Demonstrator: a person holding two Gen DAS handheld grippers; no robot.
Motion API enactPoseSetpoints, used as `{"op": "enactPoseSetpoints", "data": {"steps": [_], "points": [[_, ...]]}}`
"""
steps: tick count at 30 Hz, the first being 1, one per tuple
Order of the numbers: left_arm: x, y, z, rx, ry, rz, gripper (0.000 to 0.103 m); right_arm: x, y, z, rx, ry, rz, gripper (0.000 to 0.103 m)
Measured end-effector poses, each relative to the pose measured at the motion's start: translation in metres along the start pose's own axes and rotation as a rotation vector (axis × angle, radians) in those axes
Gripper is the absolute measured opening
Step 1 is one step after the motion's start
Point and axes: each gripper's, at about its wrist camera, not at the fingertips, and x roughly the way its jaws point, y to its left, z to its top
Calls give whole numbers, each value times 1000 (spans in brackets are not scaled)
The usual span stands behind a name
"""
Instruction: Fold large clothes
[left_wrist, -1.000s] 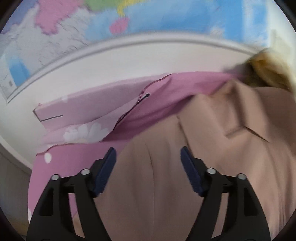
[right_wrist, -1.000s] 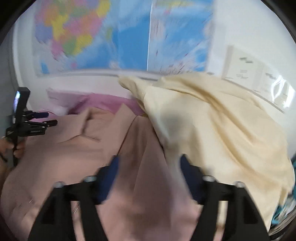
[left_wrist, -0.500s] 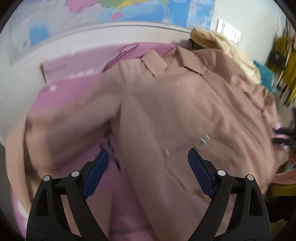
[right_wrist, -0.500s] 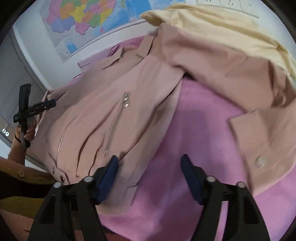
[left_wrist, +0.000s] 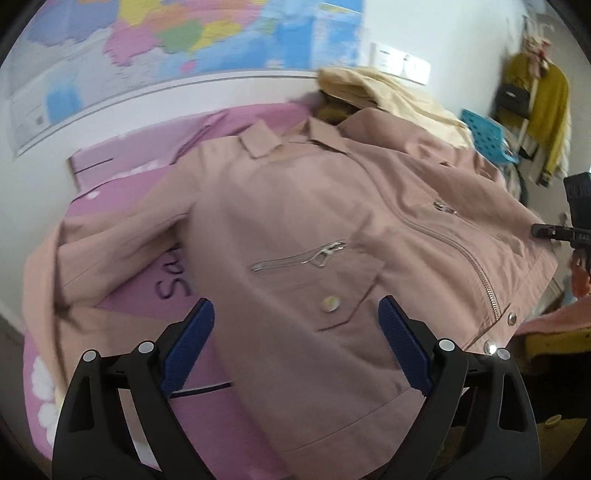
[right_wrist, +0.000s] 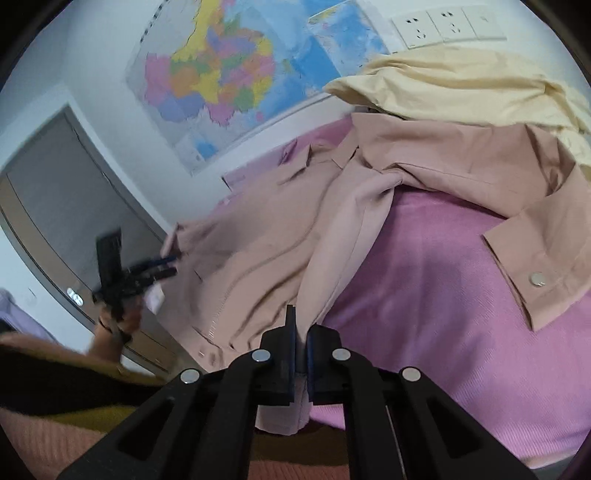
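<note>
A pink jacket (left_wrist: 295, 229) is spread front-up across a bed (right_wrist: 424, 288) covered in purple cloth, with its collar toward the wall and its hem toward the near edge. A cream garment (right_wrist: 461, 85) is heaped at the far edge against the wall, touching the jacket's shoulder. One sleeve (right_wrist: 517, 206) is seen lying out over the purple cover on the right, its cuff with a snap turned toward the near edge; the other sleeve (left_wrist: 110, 240) is bunched toward the left edge.

The right gripper (right_wrist: 301, 343) is closed on a fold of the jacket's hem near the bed's near edge, and the cloth is drawn up into a taut ridge running from the jaws toward the collar. The left gripper (left_wrist: 291, 347) is held above the lower left front of the jacket with its fingers wide apart and nothing between them. In the right wrist view it appears to be near the jacket's left hem corner, but blur makes contact impossible to judge.

The step in hand is judged to be laying out and squaring the jacket before the first fold; no fold has yet been made. For the next move, the free hem corner would need to be taken by the left gripper, so that the hem can be pulled flat between both. The loose sleeves could then be brought in over the front. The open zipper (left_wrist: 454, 247) may snag or bunch if the panels are dragged.
</note>
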Motion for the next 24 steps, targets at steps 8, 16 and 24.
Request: {"op": "enactPoseSetpoints", "data": {"steps": [8,16,24], "points": [[6,11,-16,-32,28,-17,91,34,-49,-5,135,150,-184,37],[6,22,16,2,-30,74,92,60,1,90,-222,50,-395,56],[86,36,136,79,-60,189,91,225,27,215,-339,145,-394,52]]}}
